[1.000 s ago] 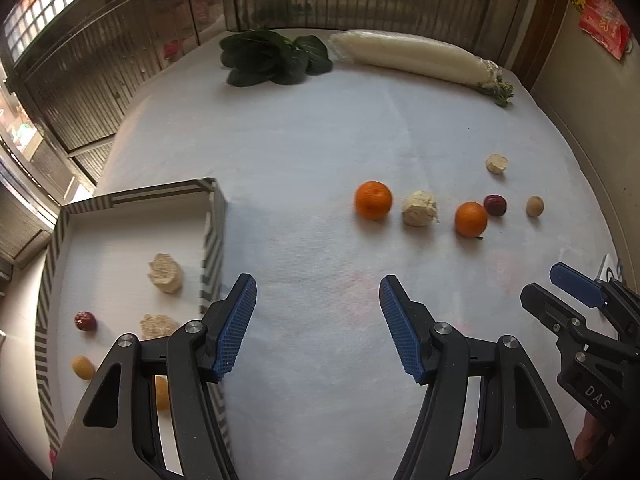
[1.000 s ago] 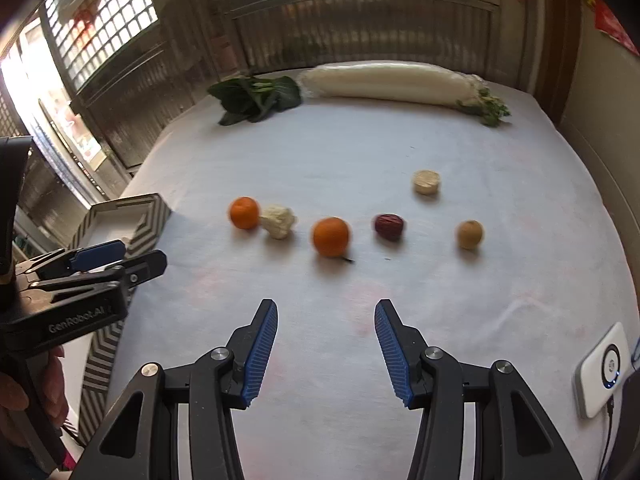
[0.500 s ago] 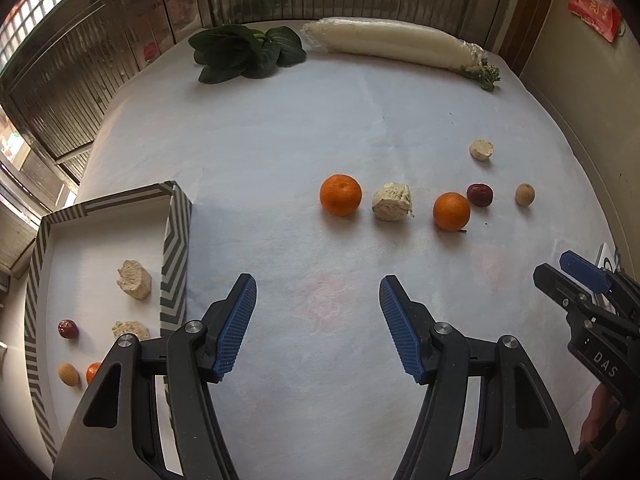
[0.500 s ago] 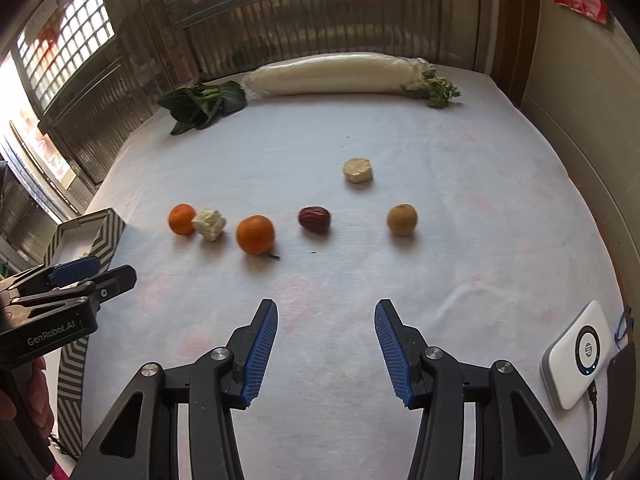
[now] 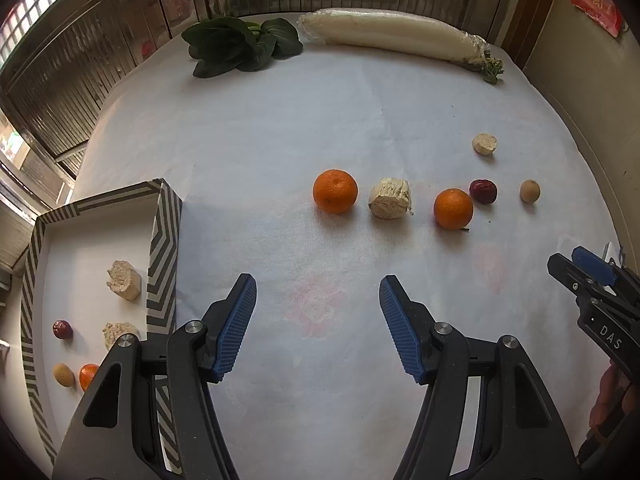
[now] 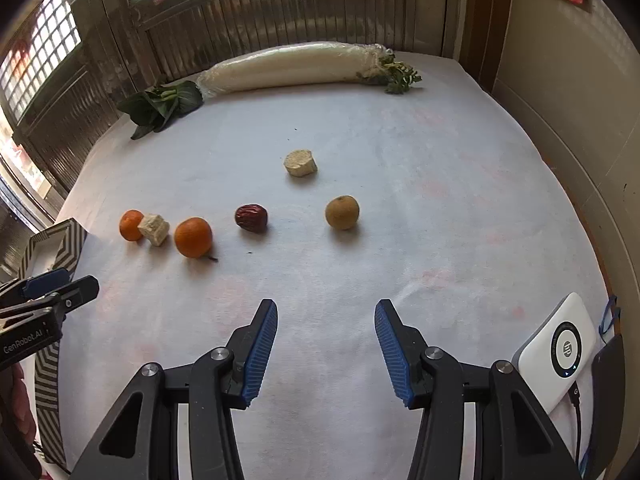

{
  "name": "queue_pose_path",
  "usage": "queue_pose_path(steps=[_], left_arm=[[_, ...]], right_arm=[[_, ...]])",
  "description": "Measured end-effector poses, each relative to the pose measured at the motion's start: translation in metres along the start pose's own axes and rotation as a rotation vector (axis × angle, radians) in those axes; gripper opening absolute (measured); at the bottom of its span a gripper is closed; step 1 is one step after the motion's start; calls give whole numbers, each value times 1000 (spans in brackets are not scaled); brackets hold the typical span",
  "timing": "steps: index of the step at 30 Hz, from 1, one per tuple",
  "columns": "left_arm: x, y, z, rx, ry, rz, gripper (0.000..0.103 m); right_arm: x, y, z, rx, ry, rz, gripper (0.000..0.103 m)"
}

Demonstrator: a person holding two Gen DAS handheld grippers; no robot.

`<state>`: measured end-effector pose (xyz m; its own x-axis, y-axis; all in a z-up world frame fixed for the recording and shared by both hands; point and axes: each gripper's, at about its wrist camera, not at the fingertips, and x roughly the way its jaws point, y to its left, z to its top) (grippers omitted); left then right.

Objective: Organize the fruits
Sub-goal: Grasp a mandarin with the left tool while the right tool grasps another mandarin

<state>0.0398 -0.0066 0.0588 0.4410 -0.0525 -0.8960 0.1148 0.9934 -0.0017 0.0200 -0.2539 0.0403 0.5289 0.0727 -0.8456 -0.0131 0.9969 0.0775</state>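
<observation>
On the white cloth lie two oranges, a beige chunk between them, a dark red date, a small tan round fruit and a second beige piece. My left gripper stands open and empty above the cloth, short of the left orange. My right gripper is open and empty too, in front of the tan fruit and the date. The striped box at the left holds beige chunks, a date, a tan fruit and an orange.
Leafy greens and a long wrapped white radish lie at the far edge. A white device with a cable sits at the near right. Dark slatted walls ring the table.
Both views have slid sideways across the cloth; the right gripper moved right, so the tan fruit and date now lie ahead of it. Neither gripper's opening changed.
</observation>
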Motion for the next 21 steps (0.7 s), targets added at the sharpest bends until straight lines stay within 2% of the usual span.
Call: queue_pose_path(steps=[15,21], left_arm=[[12,6,9,-15,25,-21,64],[24,15,18,-23,48,-37,64]], right_arm=[[9,-4,1,1,10,8,49],[11,-5,6,8,-6,76,49]])
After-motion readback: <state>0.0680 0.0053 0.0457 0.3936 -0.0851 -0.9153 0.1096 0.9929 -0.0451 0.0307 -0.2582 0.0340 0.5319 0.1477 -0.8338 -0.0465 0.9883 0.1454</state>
